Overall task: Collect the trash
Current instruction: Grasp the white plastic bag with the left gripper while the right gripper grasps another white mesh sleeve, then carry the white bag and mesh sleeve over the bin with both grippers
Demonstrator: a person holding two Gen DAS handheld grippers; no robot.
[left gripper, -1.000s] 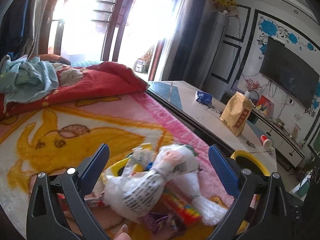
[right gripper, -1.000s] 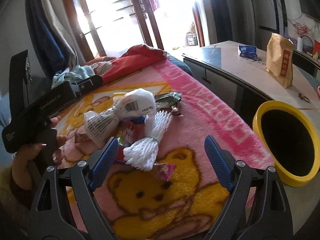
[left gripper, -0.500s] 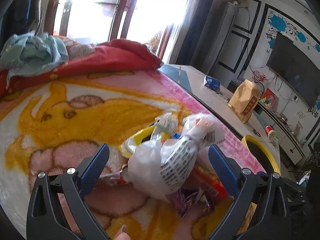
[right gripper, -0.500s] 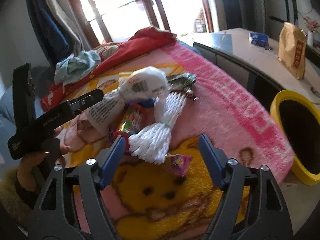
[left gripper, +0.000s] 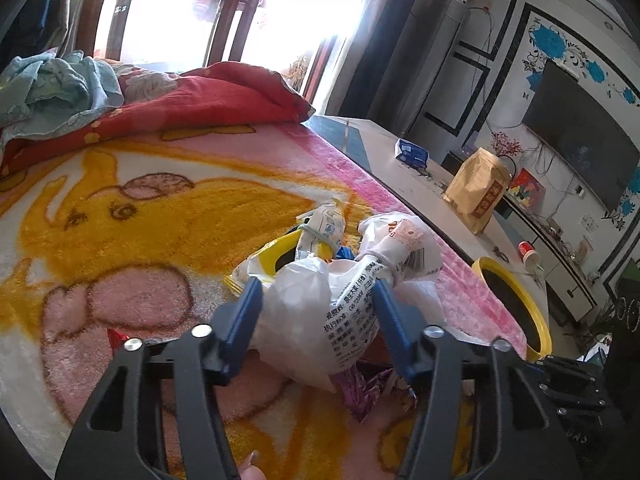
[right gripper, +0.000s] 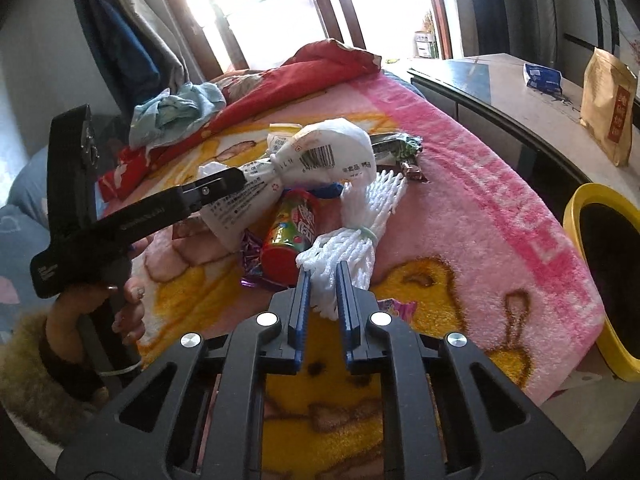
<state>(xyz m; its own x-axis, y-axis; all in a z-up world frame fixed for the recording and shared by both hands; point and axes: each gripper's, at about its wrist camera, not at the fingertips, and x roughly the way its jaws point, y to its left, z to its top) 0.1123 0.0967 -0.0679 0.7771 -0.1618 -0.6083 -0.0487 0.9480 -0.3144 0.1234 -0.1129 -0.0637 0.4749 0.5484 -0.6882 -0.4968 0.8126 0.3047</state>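
The trash sits in a small pile on the soft pink and yellow cartoon blanket (right gripper: 480,208) on the bed. In the middle of the pile is a white crinkly plastic bag with black writing, tied in the middle (left gripper: 340,312). The left tool (left gripper: 318,306) has its two blue pads pressed on the sides of this bag, so it is pinching the bag. Just beside it, at about 4 o'clock in the right wrist view, lies a white foam net bundle with a green band around it (right gripper: 352,240). The right tool (right gripper: 323,280) is nearly pressed together and pinches the near end of this net. Under and between them lie a red and green snack tube (right gripper: 290,236), a shiny purple wrapper (left gripper: 362,392) and a dark green wrapper (right gripper: 396,146). Off the bed edge, at about 3 o'clock, stands a round yellow bin with a dark inside (right gripper: 608,276). Behind it is a long pale counter (right gripper: 532,108) with a tan paper bag (right gripper: 608,104) on it. I think the step now is grabbing. Next, both tools should lift and carry their trash over the bin, then let go. Both things are light and squashy, so a loose pinch may let them slip.
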